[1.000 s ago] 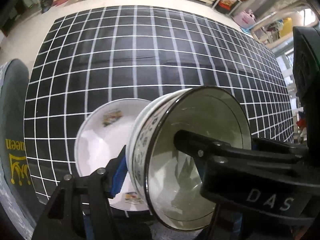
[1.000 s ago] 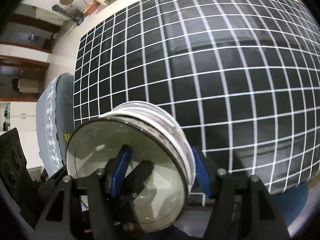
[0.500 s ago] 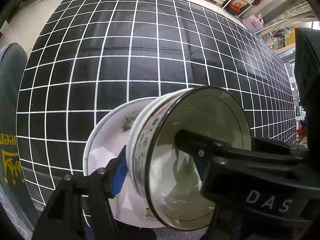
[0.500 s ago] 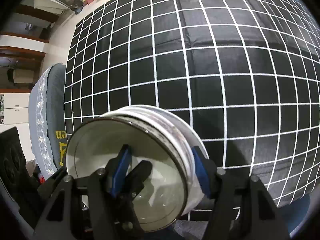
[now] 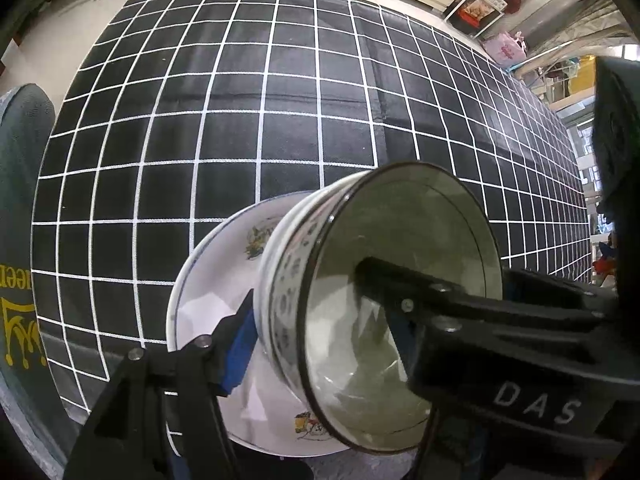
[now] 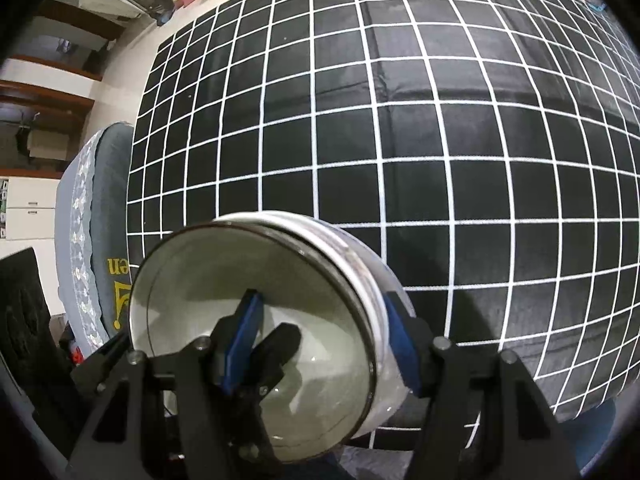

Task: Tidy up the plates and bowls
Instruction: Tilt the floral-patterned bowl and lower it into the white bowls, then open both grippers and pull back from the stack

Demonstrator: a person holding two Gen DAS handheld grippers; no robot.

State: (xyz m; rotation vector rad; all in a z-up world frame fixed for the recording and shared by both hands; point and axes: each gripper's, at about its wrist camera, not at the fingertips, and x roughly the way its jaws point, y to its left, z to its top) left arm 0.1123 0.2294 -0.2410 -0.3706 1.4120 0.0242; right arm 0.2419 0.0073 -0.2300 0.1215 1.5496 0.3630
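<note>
My left gripper point(image 5: 320, 344) is clamped on the wall of a bowl point(image 5: 384, 312): one blue pad point(image 5: 240, 350) presses the outside, the other finger reaches inside the mouth. The bowl is tipped on its side, mouth toward the camera, white inside with a thin dark rim and a band of small dark blue motifs around its outer wall. My right gripper point(image 6: 320, 344) grips the same bowl point(image 6: 256, 320) from the opposite side of the rim, one blue pad point(image 6: 244, 340) inside and the other on the outside wall, so both grippers hold it at once. In the right wrist view the other gripper's black finger shows inside the bowl.

Just behind the bowl in the left wrist view sits a white plate point(image 5: 212, 312) with a blue edge line and small coloured pictures printed on its face, one near the far rim and one near the near rim. It lies at the near edge of the bench point(image 5: 280, 100); I cannot tell whether the bowl's base touches it.

The bench carries a black cloth with a white grid. Off its left edge stands a grey-blue cushioned seat point(image 6: 92, 220) with yellow lettering.
</note>
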